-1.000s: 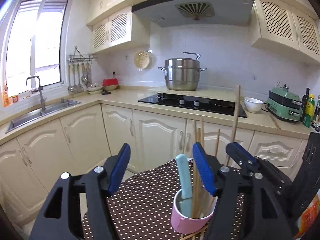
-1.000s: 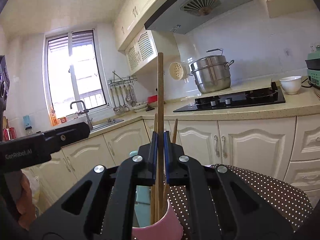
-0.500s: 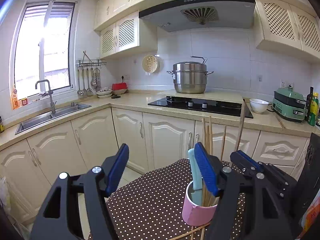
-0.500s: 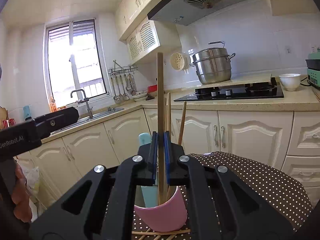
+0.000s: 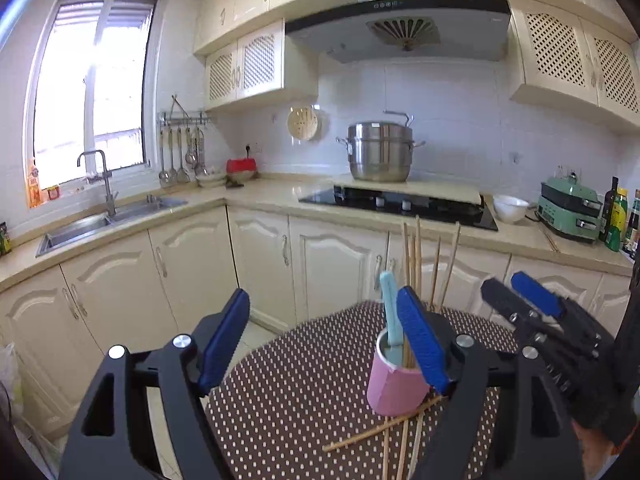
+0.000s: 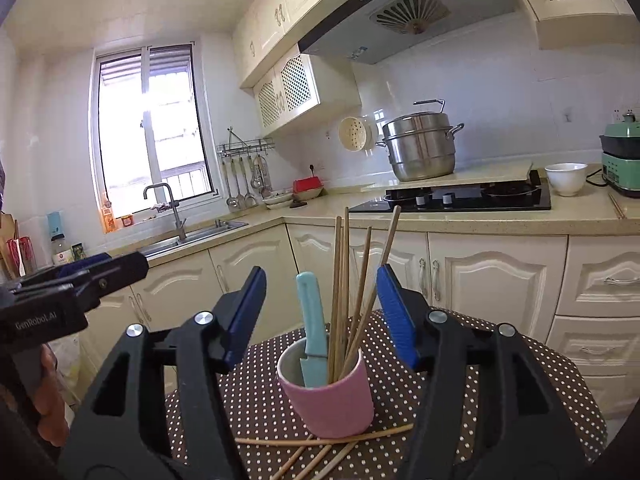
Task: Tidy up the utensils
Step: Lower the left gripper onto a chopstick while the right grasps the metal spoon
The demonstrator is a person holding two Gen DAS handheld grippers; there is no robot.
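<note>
A pink cup stands on the polka-dot table. It holds several wooden chopsticks and a light-blue handled knife. More chopsticks lie loose on the cloth in front of the cup. My right gripper is open and empty, its jaws wide on either side of the cup, a little above and in front of it. My left gripper is open and empty; the cup sits behind its right finger. The right gripper also shows in the left wrist view.
Beyond the table stand cream kitchen cabinets, a black hob with a steel steamer pot, a white bowl, a green appliance and a sink under the window.
My right gripper opened and let go of the chopstick, which now stands in the cup with the others. Both grippers drew back, so the cup looks farther off.
</note>
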